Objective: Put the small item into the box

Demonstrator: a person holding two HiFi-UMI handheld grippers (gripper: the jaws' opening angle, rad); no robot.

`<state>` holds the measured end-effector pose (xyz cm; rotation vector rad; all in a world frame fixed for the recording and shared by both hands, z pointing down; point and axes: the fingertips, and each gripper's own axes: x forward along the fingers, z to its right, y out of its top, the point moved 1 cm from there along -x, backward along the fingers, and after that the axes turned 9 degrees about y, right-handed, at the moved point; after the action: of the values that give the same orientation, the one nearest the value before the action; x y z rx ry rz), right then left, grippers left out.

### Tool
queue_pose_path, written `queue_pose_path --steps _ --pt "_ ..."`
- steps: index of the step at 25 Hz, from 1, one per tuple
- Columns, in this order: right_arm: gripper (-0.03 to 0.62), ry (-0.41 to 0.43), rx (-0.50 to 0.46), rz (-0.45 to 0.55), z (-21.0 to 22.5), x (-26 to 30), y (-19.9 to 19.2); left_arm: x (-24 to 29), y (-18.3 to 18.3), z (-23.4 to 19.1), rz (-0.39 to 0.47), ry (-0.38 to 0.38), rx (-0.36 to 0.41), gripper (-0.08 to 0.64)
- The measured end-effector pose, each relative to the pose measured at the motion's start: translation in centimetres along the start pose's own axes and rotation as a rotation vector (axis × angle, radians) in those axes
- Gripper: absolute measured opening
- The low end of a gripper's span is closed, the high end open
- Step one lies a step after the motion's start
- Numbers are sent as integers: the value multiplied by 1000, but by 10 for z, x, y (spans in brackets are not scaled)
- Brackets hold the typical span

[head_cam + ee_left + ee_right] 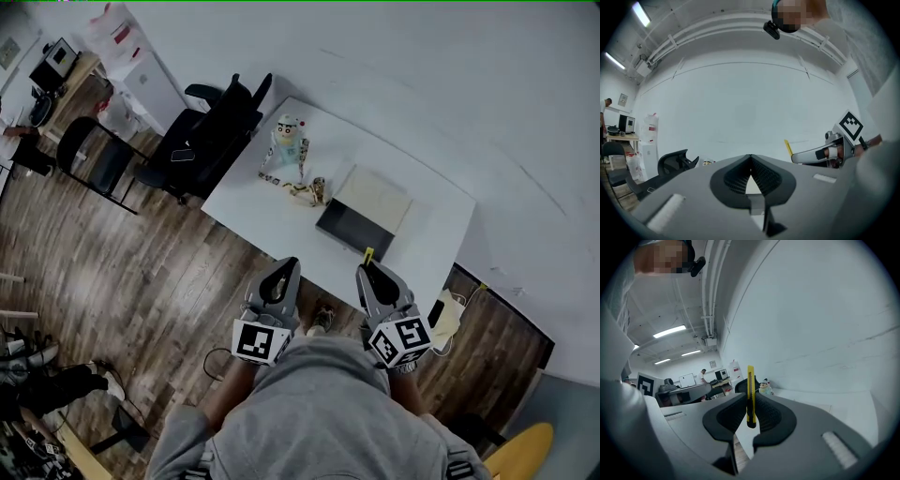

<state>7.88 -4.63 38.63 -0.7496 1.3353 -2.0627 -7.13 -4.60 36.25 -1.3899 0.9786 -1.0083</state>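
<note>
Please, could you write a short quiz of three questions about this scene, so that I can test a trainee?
1. True or false: the right tool is shut on a yellow utility knife.
2. What does the left tool hold? A) a cup B) nothing, it is shut and empty C) a cable
3. Fill in the missing word: in the head view, the box lies on the white ____.

Key: 1 true; 2 B; 3 table.

Side by side near the torso (319,412): left gripper (288,264), fingers (732,177) together; right gripper (367,270), fingers (772,414) tight on yellow cutter (750,394).
</note>
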Motion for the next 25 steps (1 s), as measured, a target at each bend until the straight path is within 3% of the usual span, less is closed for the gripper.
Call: queue_pose_path --steps 16,25 --pt "74 -239 46 42 55 2 15 96 -3 17 -16 -265 -14 3" --pt "74 -353 66 -6 75 32 17 142 -10 16 -131 -430 -18 3"
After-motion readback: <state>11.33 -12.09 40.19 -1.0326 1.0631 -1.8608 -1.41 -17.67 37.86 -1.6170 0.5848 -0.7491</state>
